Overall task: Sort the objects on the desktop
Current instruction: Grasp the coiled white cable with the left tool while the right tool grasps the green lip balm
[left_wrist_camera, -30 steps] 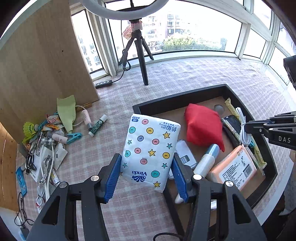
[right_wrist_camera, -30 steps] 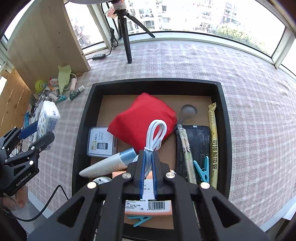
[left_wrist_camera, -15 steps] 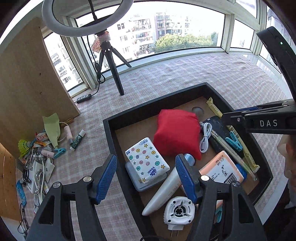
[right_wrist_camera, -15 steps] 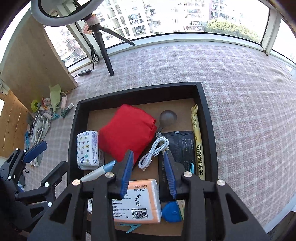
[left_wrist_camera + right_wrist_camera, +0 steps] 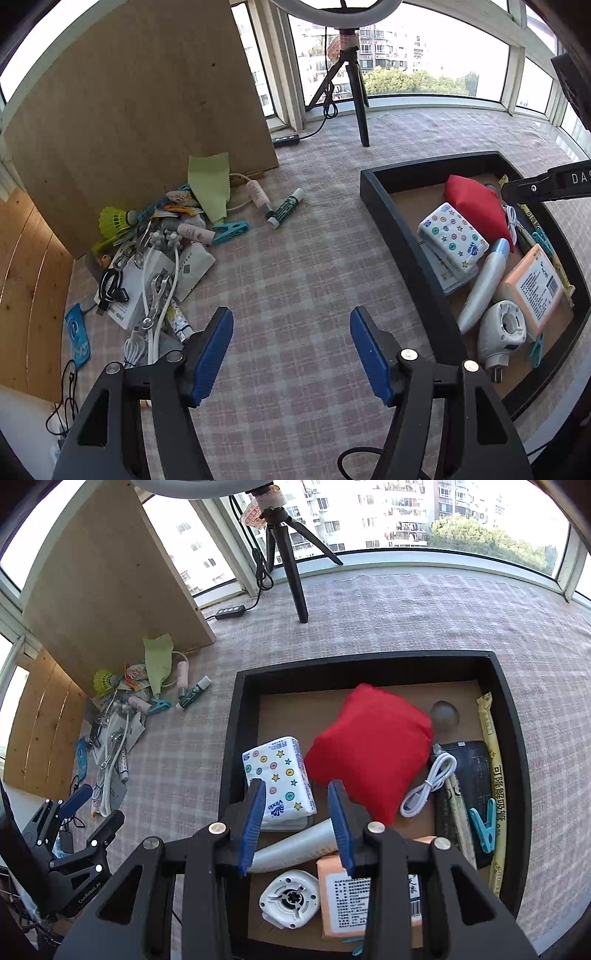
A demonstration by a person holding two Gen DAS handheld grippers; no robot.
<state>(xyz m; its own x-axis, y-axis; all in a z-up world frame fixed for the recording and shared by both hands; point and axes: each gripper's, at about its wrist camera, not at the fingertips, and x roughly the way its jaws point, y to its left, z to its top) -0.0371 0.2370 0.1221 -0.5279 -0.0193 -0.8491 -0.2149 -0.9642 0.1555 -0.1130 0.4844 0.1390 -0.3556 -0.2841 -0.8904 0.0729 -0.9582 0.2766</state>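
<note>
My left gripper [image 5: 291, 317] is open and holds nothing, above the checked cloth between the pile of loose objects [image 5: 159, 251] and the black tray [image 5: 391, 221]. The star-patterned tissue pack [image 5: 452, 232] lies in the tray beside the red pouch [image 5: 476, 206]. My right gripper [image 5: 295, 786] is open over the tray [image 5: 229, 738], with nothing between its pads. Below it are the tissue pack [image 5: 277, 775] and a white tube [image 5: 295, 845]. The coiled white cable [image 5: 428, 784] rests right of the red pouch [image 5: 369, 746].
A wooden board [image 5: 147, 110] leans behind the pile. A tripod [image 5: 354, 92] and a power strip [image 5: 286, 140] stand by the window. The tray also holds an orange pack [image 5: 347, 897], a white plug-in device [image 5: 290, 897], teal clips and sachets.
The left gripper let go of the tissue pack in the tray and swung left over the cloth. The right gripper opened, left the white cable in the tray and shifted left.
</note>
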